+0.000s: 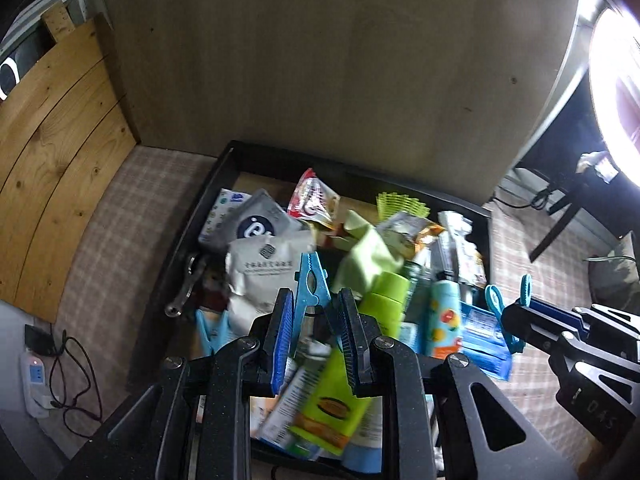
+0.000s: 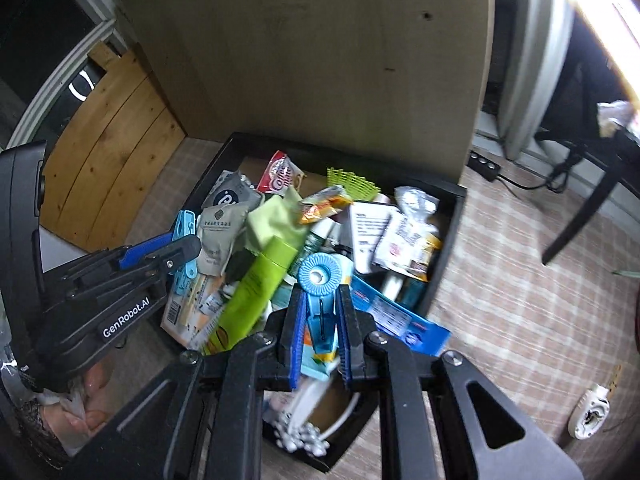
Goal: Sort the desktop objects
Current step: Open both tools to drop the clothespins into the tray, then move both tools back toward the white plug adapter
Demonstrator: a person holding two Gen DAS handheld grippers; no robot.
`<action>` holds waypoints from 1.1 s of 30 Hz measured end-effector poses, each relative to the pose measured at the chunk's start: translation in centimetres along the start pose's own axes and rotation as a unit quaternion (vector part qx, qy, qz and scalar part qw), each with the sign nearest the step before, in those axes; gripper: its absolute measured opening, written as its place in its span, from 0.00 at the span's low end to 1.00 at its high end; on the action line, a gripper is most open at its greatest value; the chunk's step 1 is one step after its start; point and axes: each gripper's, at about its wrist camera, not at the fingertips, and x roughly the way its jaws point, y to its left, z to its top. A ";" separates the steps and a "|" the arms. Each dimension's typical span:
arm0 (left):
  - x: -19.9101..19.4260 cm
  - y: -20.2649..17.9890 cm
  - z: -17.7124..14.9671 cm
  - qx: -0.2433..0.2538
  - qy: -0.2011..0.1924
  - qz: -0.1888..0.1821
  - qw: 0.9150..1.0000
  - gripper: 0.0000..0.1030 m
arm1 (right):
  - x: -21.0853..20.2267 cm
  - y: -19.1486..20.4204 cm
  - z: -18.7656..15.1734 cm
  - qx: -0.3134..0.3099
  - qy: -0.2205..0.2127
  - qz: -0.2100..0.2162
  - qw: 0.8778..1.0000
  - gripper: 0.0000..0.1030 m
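Note:
A black tray [image 1: 224, 168] [image 2: 448, 248] holds a heap of packets, tubes and bottles. My left gripper [image 1: 314, 320] is shut on a light blue clothespin [image 1: 310, 280] and holds it above the heap; that clothespin also shows in the right wrist view [image 2: 184, 224]. My right gripper [image 2: 322, 320] is shut on a light blue clip with a round ribbed disc [image 2: 322, 276], also above the heap; it shows in the left wrist view [image 1: 516, 308]. A lime green tube [image 2: 256, 288] [image 1: 332, 396] lies under both grippers.
The tray rests on a checked cloth [image 2: 520, 320] against an upright wooden board [image 1: 320, 60]. A power strip and cables [image 1: 36, 376] lie at the left. A white object [image 2: 592, 416] lies on the cloth at the right. Black chair legs [image 2: 580, 216] stand at the right.

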 end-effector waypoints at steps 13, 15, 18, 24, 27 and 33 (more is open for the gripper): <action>1.1 2.3 1.9 -0.024 -0.002 -0.019 1.000 0.65 | 1.0 2.1 1.7 -0.018 0.002 0.002 1.000 0.51; 0.9 2.2 1.7 -0.022 -0.009 -0.007 1.000 0.63 | 0.5 1.8 1.6 -0.013 -0.014 -0.007 1.000 0.55; 1.1 2.0 1.5 -0.015 -0.006 -0.003 1.000 0.62 | 0.3 1.3 1.6 -0.008 -0.014 -0.009 1.000 0.55; 0.8 0.9 0.9 -0.013 -0.004 -0.011 1.000 0.61 | -0.5 0.0 0.9 0.001 -0.015 -0.020 1.000 0.55; 0.5 -0.2 0.5 -0.003 -0.005 -0.024 1.000 0.61 | -1.1 -1.2 -0.1 0.018 -0.023 -0.032 0.999 0.55; -0.1 -4.3 -0.9 0.036 -0.003 -0.045 0.998 0.61 | -2.8 -5.4 -2.9 0.054 -0.035 -0.051 0.997 0.55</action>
